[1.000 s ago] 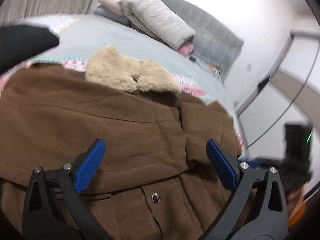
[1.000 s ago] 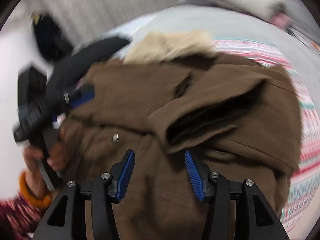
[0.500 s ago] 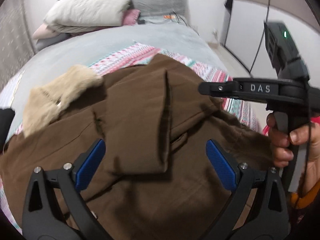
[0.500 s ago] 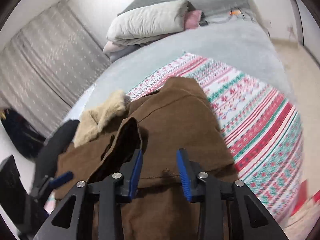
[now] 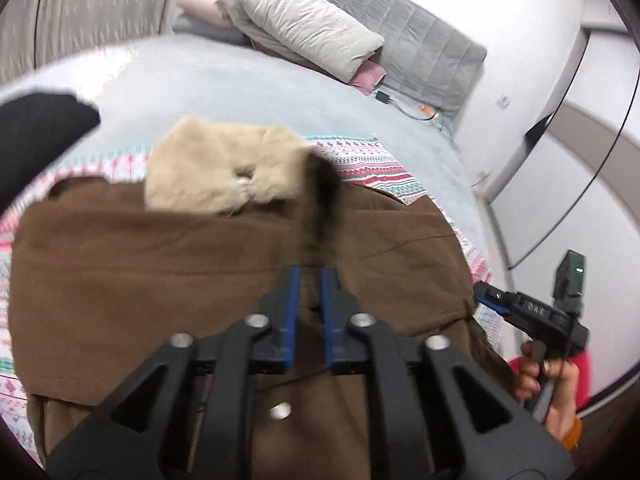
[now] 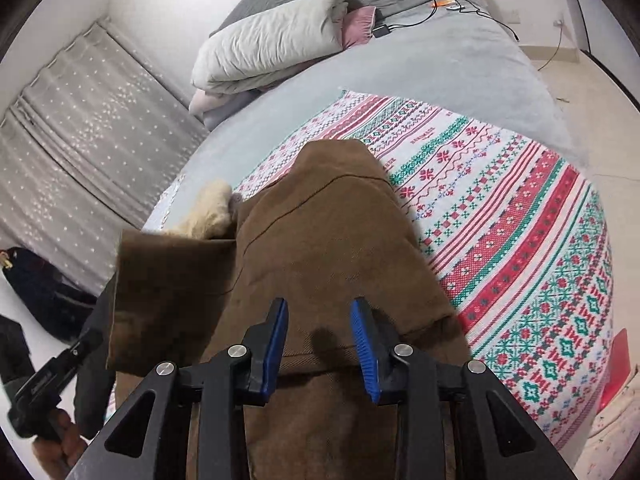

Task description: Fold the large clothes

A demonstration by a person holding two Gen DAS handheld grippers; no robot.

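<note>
Nearest, left claw (image 5: pixel 308 280) pinching a raised fold of the brown coat (image 5: pixel 160 280), blue pads nearly together on the cloth; right claw (image 6: pixel 320 320) spread above the coat's right side, holding nothing. Thick, soft, probably heavy and slow to drape, best gripped at seams, sleeve cuff or hem, spread at the near edge of the bed (image 6: pixel 460 60) on a patterned blanket (image 6: pixel 500 220), cream fur collar (image 5: pixel 220 168) farther. No containers visible; folded duvet (image 6: pixel 272 48) near the head of the bed.
</note>
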